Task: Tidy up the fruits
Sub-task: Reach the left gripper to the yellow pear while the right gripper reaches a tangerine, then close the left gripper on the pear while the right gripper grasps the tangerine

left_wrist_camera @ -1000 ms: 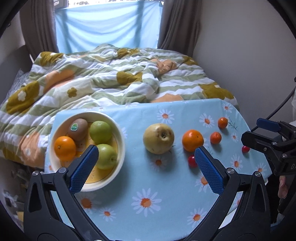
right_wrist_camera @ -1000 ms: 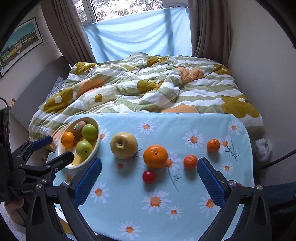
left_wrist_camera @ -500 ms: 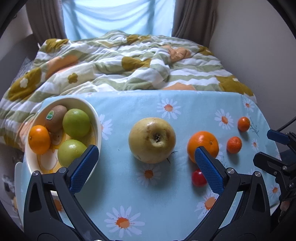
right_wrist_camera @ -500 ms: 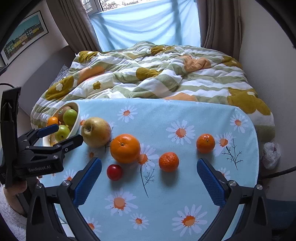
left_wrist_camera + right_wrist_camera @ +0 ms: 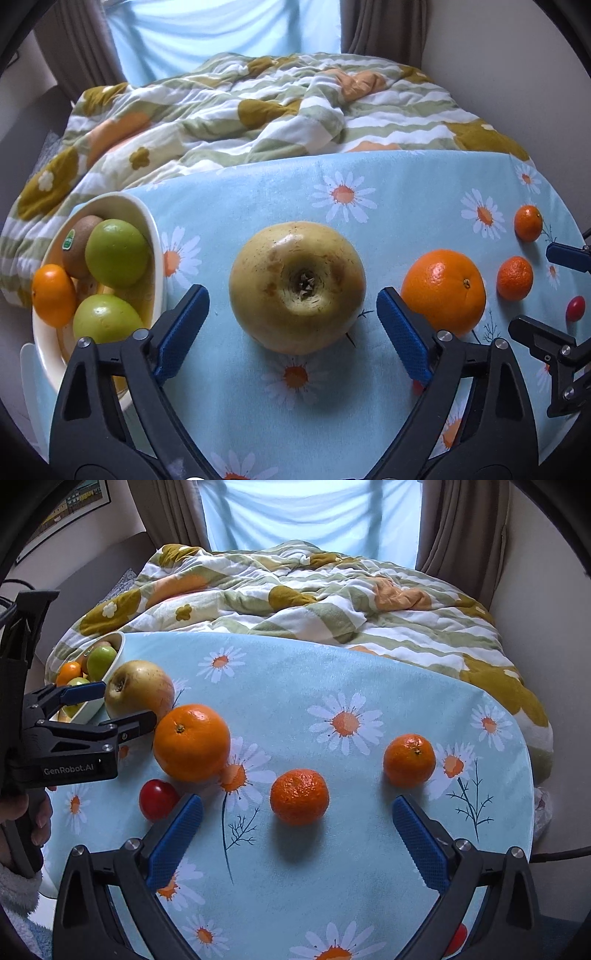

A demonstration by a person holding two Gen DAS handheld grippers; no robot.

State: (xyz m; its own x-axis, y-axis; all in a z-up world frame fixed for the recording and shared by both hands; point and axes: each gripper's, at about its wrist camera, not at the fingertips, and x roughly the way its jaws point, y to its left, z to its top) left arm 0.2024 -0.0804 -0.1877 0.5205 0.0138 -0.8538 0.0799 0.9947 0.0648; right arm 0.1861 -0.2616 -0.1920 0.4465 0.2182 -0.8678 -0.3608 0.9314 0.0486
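Note:
A large yellow pear (image 5: 297,286) lies on the blue daisy tablecloth (image 5: 402,192). My left gripper (image 5: 293,325) is open, its blue pads on either side of the pear's near half, not touching. A big orange (image 5: 443,290) sits just right of it. A cream bowl (image 5: 149,225) at the left holds two green apples, a kiwi and an orange. In the right wrist view my right gripper (image 5: 295,838) is open, just short of a mandarin (image 5: 299,796). A second mandarin (image 5: 409,760), the big orange (image 5: 191,742) and a red cherry tomato (image 5: 158,799) lie nearby.
A rumpled flowered quilt (image 5: 258,110) covers the bed behind the table. A wall stands at the right. The left gripper (image 5: 88,710) shows at the left of the right wrist view around the pear (image 5: 140,688). Another red tomato (image 5: 575,308) lies near the table's right edge.
Both grippers have moved forward and down toward the table. The left one has closed in around the pear; the right one has come up to the nearer mandarin. Both stay open.

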